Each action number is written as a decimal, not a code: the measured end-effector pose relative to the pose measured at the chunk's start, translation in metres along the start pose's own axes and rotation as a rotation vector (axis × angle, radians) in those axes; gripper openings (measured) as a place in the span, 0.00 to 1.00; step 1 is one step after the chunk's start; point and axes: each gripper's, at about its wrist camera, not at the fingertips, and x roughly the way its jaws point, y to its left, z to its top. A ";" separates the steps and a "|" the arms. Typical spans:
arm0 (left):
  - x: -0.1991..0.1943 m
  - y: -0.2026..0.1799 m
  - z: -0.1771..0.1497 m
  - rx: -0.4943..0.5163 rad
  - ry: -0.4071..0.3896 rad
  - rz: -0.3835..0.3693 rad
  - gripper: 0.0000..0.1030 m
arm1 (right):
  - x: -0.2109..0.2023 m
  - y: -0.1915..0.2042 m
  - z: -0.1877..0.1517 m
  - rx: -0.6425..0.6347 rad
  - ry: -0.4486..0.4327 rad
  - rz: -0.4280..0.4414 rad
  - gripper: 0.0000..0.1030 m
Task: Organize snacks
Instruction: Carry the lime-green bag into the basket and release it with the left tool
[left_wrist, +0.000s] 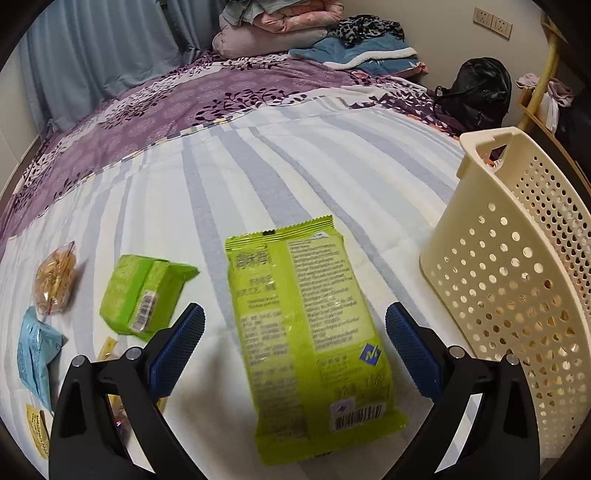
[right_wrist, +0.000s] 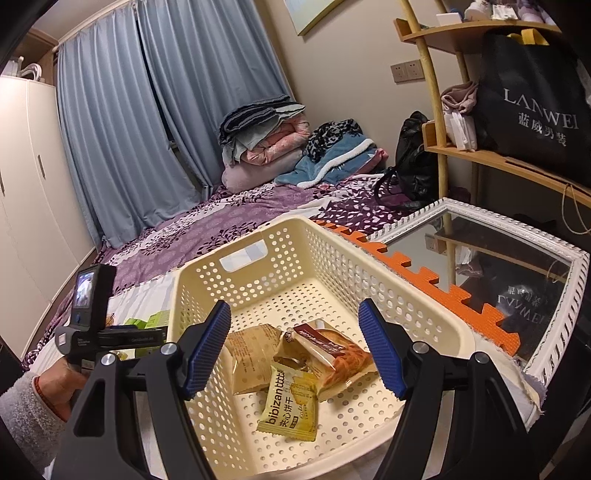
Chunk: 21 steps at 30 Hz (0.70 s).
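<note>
My left gripper (left_wrist: 295, 321) is open, its jaws on either side of a long green snack bag (left_wrist: 306, 328) that lies on the striped sheet; no contact shows. A smaller green pack (left_wrist: 144, 295), a clear pack of golden snacks (left_wrist: 55, 280), a blue packet (left_wrist: 35, 354) and yellow packets (left_wrist: 37, 428) lie to its left. The cream perforated basket (left_wrist: 517, 280) stands to the right. My right gripper (right_wrist: 295, 332) is open and empty above the basket (right_wrist: 280, 254), which holds a yellow bibizan packet (right_wrist: 291, 402), a tan packet (right_wrist: 251, 358) and a brown-labelled pastry pack (right_wrist: 332, 354).
Folded blankets (right_wrist: 269, 140) and a black bag (right_wrist: 413, 162) sit at the far end of the purple bedspread (left_wrist: 184, 103). A white-framed mirror (right_wrist: 498, 266) and orange foam mat (right_wrist: 443, 284) lie right of the basket. A wooden shelf (right_wrist: 480, 151) stands beyond. The left hand-held unit (right_wrist: 92, 325) shows at left.
</note>
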 end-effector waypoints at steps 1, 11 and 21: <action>0.004 -0.001 0.000 -0.001 0.003 -0.007 0.91 | -0.001 0.001 -0.001 -0.001 0.000 -0.001 0.70; -0.018 0.012 -0.003 -0.045 -0.063 -0.008 0.68 | -0.004 -0.005 0.000 0.021 -0.010 -0.013 0.70; -0.108 -0.029 0.028 0.029 -0.274 -0.092 0.68 | -0.009 -0.007 -0.001 0.029 -0.020 0.000 0.70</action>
